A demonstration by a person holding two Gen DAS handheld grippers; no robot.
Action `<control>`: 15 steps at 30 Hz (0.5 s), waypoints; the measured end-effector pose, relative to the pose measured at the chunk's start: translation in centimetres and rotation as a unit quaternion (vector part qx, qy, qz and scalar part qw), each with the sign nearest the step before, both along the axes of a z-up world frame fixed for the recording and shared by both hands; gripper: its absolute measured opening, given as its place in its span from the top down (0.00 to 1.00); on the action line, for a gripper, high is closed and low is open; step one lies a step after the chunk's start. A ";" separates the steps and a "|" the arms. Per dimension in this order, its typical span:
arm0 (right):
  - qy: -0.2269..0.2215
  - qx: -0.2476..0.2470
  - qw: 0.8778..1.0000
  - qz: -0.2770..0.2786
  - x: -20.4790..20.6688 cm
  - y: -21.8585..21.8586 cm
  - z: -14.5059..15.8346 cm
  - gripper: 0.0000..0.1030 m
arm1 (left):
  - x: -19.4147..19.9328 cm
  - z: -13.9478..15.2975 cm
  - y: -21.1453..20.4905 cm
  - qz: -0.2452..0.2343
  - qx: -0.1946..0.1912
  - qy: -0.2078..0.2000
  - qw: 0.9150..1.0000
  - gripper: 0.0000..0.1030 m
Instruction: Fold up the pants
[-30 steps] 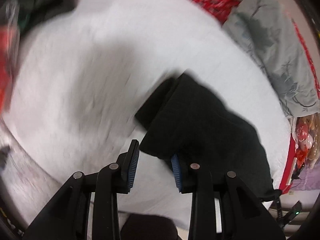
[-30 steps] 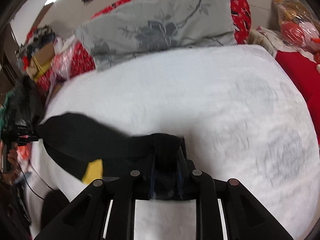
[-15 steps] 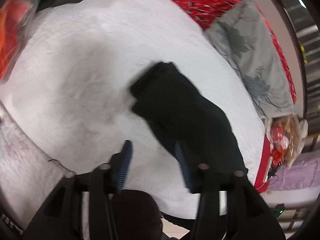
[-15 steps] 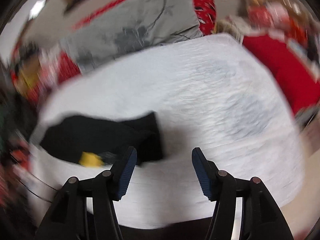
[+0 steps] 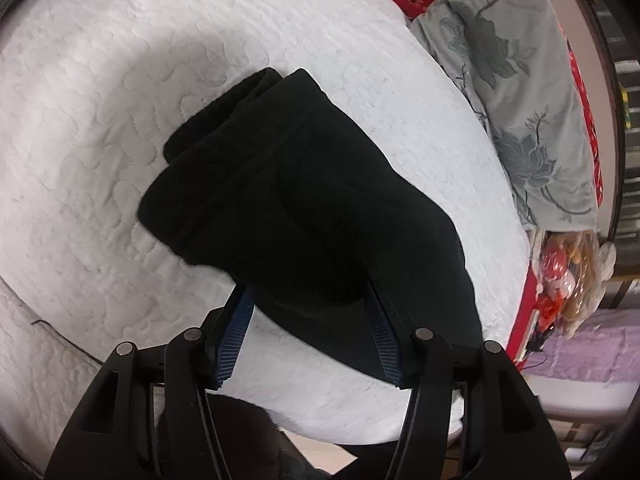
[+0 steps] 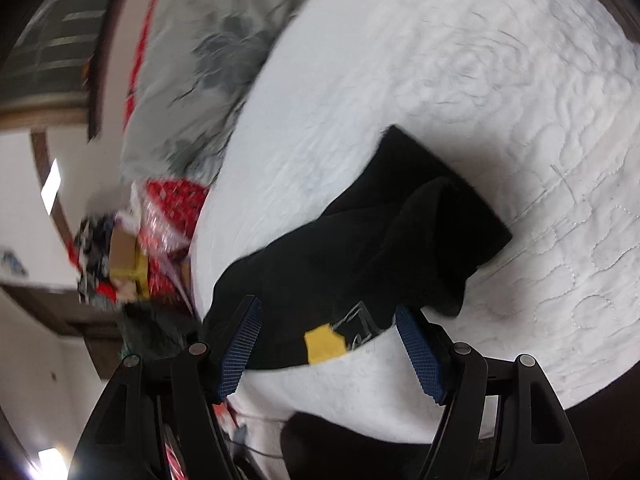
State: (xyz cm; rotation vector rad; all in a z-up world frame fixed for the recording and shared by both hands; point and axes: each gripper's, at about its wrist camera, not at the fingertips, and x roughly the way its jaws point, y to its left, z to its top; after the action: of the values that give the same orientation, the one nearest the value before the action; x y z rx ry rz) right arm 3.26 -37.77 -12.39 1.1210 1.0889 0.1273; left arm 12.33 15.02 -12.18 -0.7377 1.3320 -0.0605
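Left wrist view: the folded pants [image 5: 304, 200] are seen on the bed [image 5: 100, 100], long axis running away from the left tool [image 5: 306, 320]. Both tools, including the right tool [image 6: 326, 332], have just been opening and are spread, pinching nothing.

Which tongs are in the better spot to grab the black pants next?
Probably the left tongs: the black pants already bulge between their open fingers. The right tongs, just opened, frame only the edge by the yellow patch.

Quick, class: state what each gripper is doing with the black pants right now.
Left gripper: open, jaws just widened, black pants lying between them, ungripped.
Right gripper: open, jaws just widened, pants released, fabric between them.
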 end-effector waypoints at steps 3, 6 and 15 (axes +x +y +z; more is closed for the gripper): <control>0.002 0.016 0.999 -0.028 0.5 -0.5 -0.9 0.30 | 0.7 0.0 -0.1 0.008 0.009 -0.001 1.000 0.46; 0.017 0.024 0.998 -0.050 0.6 -1.1 -2.1 0.44 | 1.4 -0.2 -0.2 0.018 0.018 0.005 1.000 0.64; -0.091 -0.022 0.994 -0.061 5.8 -3.6 4.5 0.97 | 3.1 6.3 2.4 0.059 0.015 -0.068 0.996 0.96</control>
State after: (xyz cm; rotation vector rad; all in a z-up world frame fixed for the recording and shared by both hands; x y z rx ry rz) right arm 9.03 -41.37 -7.85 1.1110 0.8562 0.1060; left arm 15.47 17.41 -5.93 -0.7722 1.1555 0.0032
